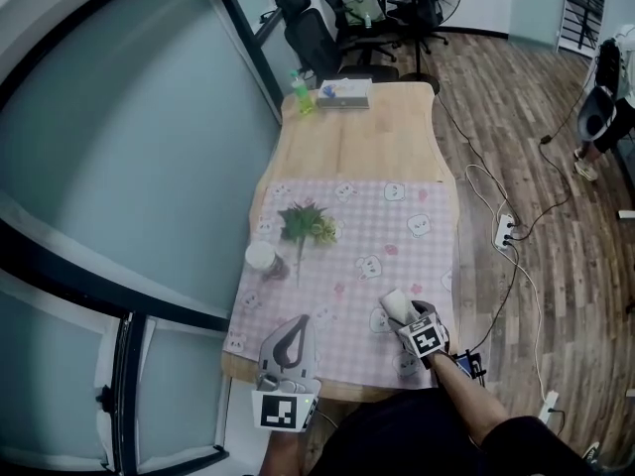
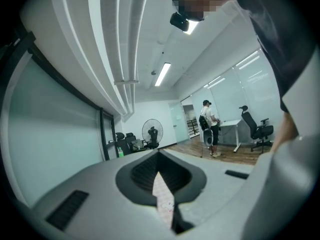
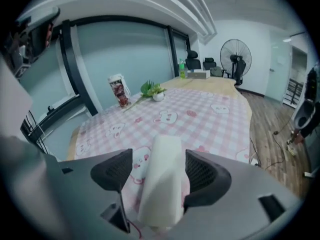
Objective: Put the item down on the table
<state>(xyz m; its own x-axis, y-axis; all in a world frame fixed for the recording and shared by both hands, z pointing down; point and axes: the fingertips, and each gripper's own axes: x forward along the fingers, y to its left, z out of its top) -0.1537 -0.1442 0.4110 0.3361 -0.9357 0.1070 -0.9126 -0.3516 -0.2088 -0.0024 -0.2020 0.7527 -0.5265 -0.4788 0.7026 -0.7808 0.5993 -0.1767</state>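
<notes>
White block (image 3: pixel 161 184) lies between the right claw's (image 3: pixel 159 160) parted jaws, seemingly touching only one.

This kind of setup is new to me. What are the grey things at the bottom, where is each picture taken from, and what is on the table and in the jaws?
There is no robot. A person holds the left gripper and the right gripper, one in each hand, and the marker cubes belong to them. The head view comes from a camera on the person's head, looking down. The other two come from cameras riding on each gripper, looking along its jaws.

The wooden table has a pink checked cloth on it, with a small plant and a lidded cup. A green bottle stands at the far end.

The left jaws are together and empty. A white block stands between the right jaws. One jaw touches it and cloth shows beside the other, so I cannot tell whether it is gripped.
</notes>
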